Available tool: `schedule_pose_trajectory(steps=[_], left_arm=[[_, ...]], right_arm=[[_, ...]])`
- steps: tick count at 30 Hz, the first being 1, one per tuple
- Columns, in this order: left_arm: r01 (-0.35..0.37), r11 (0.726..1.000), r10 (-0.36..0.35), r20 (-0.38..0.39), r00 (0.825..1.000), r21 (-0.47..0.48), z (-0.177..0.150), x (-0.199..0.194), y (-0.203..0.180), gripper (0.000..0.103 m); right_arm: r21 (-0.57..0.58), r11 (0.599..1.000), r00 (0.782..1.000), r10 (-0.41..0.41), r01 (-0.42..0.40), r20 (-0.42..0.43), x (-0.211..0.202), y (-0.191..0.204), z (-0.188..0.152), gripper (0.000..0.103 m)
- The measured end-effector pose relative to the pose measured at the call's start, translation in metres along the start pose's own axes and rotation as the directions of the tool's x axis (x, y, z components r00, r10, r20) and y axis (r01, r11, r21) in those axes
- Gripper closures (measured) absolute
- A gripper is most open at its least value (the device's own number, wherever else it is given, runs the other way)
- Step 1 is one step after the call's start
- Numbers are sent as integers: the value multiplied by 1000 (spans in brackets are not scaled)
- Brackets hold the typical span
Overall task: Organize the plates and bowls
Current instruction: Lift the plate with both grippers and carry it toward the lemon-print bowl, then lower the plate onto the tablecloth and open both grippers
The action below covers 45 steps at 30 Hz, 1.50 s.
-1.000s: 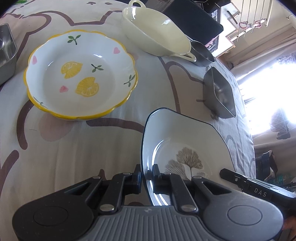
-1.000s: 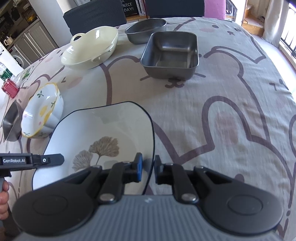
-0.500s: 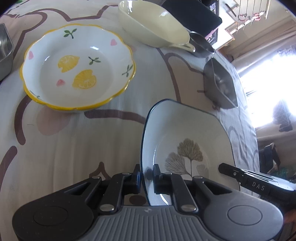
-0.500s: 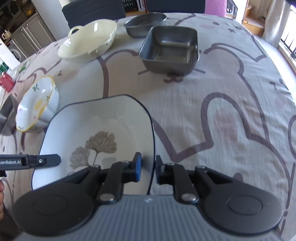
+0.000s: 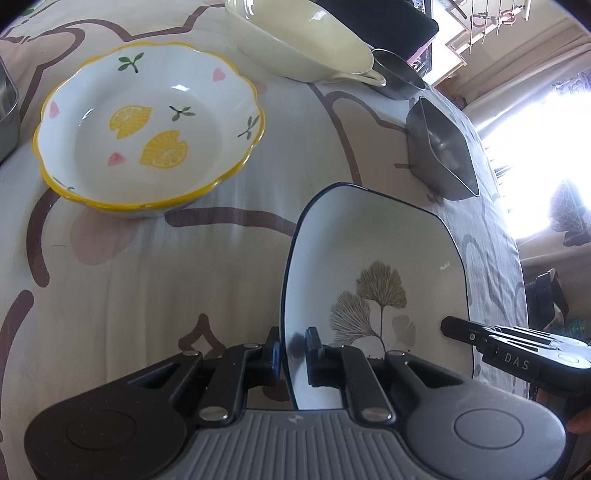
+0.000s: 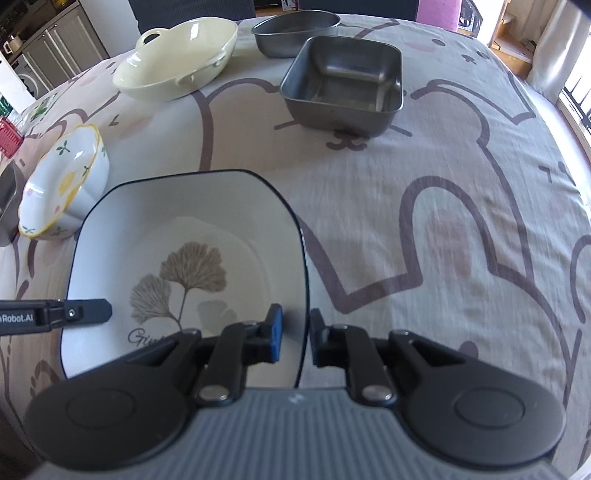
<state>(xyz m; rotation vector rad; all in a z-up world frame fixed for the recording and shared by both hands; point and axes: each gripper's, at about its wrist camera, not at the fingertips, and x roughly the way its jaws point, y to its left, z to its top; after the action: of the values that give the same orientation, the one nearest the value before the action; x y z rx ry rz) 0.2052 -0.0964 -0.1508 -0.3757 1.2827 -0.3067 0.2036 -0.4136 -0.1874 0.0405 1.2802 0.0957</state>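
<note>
A square white plate with a dark rim and leaf print (image 6: 192,236) is held over the near edge of the patterned tablecloth (image 6: 443,229). A scalloped yellow-rimmed lemon bowl (image 6: 62,184) lies to its left. A cream oval handled dish (image 6: 177,62), an oval steel dish (image 6: 295,31) and a square steel pan (image 6: 343,85) are set along the far edge.

So there's a white squarish plate (image 6: 192,236) with a dark rim and ginkgo leaves, lifted off the desk, with a scalloped lemon bowl (image 5: 147,129), cream handled dish (image 6: 177,59) and two steel pans sitting upright further back.
</note>
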Motion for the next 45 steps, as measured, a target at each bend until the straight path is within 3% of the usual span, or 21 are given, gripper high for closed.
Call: schedule_pose_trajectory(steps=[14, 17, 19, 25, 29, 34, 37, 40, 45], left_arm=[[-23, 998, 22, 3, 1000, 62, -2, -2, -5, 89], [-26, 995, 25, 6, 1000, 91, -4, -4, -7, 84], [-29, 994, 28, 9, 1000, 106, -6, -6, -8, 73], [-50, 988, 46, 30, 999, 146, -12, -15, -11, 55], [-46, 986, 39, 48, 998, 160, -15, -23, -13, 36], [-46, 979, 29, 89, 996, 196, -20, -39, -20, 20], [-37, 978, 14, 112, 994, 207, -22, -51, -25, 7], [-38, 971, 1, 152, 988, 237, -22, -67, -32, 3], [-72, 953, -15, 280, 960, 296, -11, -104, -43, 0]], right_arm=[[1, 1000, 1000, 7, -7, 7, 0, 3, -4, 83], [2, 1000, 1000, 9, -9, 7, -2, 2, -6, 83], [5, 1000, 1000, 13, -13, 11, -4, 0, -7, 82], [-14, 999, 999, 43, -43, 18, -11, -2, -16, 60], [-17, 998, 997, 68, -67, 43, -21, -6, -24, 45], [-20, 996, 992, 90, -89, 90, -36, -12, -34, 32], [-20, 996, 986, 89, -87, 139, -49, -16, -39, 15], [-23, 995, 973, 97, -94, 211, -66, -19, -42, 2], [-18, 996, 929, 92, -92, 358, -98, -16, -38, 0]])
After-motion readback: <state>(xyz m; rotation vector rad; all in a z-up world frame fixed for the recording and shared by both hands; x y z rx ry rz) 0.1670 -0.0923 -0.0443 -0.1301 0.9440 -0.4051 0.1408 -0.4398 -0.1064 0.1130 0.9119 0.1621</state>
